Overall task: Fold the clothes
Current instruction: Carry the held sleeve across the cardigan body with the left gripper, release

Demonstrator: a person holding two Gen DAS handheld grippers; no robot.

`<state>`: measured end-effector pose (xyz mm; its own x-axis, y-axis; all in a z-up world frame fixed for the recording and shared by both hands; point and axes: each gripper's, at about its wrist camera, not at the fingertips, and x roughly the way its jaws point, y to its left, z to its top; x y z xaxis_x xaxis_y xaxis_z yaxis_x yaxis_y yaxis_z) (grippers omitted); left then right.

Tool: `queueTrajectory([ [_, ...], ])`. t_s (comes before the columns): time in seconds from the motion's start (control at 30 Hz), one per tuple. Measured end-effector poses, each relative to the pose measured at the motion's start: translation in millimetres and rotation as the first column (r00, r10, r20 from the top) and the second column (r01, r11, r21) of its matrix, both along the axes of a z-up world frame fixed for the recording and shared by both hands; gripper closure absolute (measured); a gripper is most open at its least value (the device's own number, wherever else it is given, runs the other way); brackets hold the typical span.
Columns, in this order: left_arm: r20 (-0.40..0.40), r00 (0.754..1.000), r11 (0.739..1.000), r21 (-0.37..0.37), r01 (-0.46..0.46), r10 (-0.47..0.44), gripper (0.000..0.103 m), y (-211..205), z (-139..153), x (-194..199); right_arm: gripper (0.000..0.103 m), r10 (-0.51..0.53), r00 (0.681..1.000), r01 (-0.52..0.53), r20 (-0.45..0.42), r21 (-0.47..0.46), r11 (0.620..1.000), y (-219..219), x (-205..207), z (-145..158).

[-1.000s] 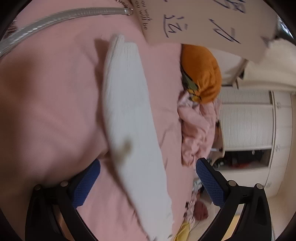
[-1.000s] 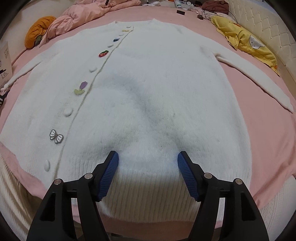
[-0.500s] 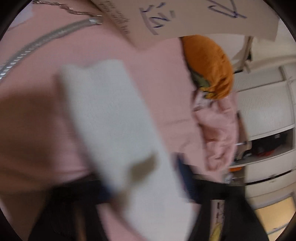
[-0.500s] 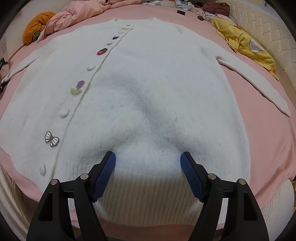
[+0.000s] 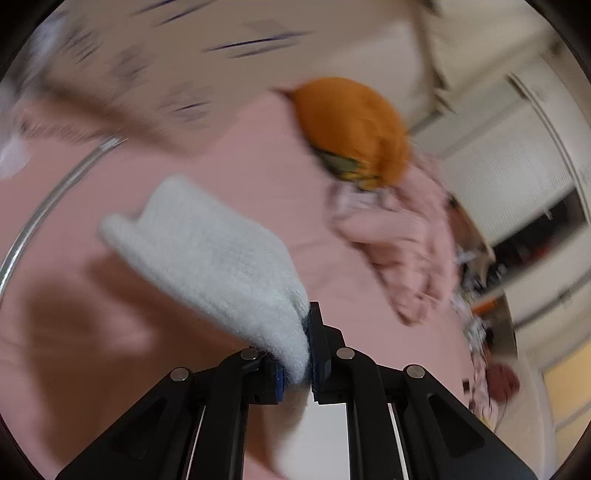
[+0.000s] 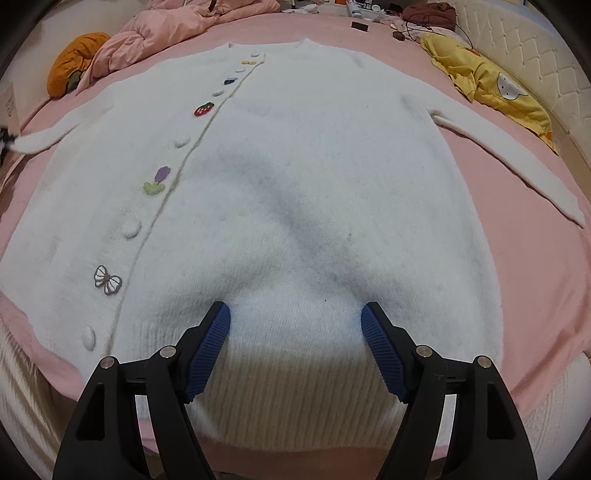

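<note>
Counting what lies on the pink bedsheet [image 6: 524,266], we find one white cardigan [image 6: 314,177] spread flat and face up, its two sleeves reaching out to either side. Down its placket we count about six plain white oval buttons, plus shaped ones: one butterfly [image 6: 107,280], one purple tulip [image 6: 158,180], one red strawberry [image 6: 204,108], one dark blue piece and a pale yellow one near the neckline. Its knit is fuzzy and soft, turning to ribbed bands at the hem. We hold two grippers. Our right gripper [image 6: 295,347] hovers over the ribbed hem with its two blue ridged pads spread wide, pinching nothing. Our left gripper [image 5: 299,363] is pressed together on the cuff end of the left sleeve [image 5: 207,254], which is lifted off the sheet in a thick, fluffy fold; that view is blurred. Around the cardigan we count one round orange cushion [image 6: 75,75], one crumpled pink quilt [image 6: 177,27], one yellow garment [image 6: 491,88] with a cat face, and a quilted cream headboard [image 6: 535,59].
</note>
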<state>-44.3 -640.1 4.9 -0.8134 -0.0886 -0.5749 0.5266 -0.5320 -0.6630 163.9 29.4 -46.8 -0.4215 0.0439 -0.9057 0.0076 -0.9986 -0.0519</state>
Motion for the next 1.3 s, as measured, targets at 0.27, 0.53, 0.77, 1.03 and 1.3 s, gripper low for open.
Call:
queueTrajectory([
  [0.27,-0.069,0.957,0.947,-0.177,0.267,-0.283,0.093,124,92,-71,0.029,-0.004,1.0,0.003,-0.017,-0.041,0.999,5,1,2],
  [0.53,-0.008,0.79,0.747,-0.331,0.576,-0.613,0.093,283,141,-146,0.028,-0.021,1.0,0.018,-0.021,-0.135,0.991,17,2,4],
  [0.77,0.075,0.585,0.521,-0.375,0.767,-0.807,0.093,429,136,-167,0.028,-0.04,0.999,0.034,-0.022,-0.239,0.97,29,4,7],
  [1.03,0.182,0.423,0.355,-0.315,0.88,-0.888,0.093,537,79,-145,0.028,-0.047,0.999,0.043,-0.005,-0.344,0.938,43,3,7],
  [1.3,0.287,0.326,0.241,-0.294,0.925,-0.901,0.093,614,35,-134,0.028,-0.052,0.999,0.049,0.004,-0.405,0.913,51,2,7],
])
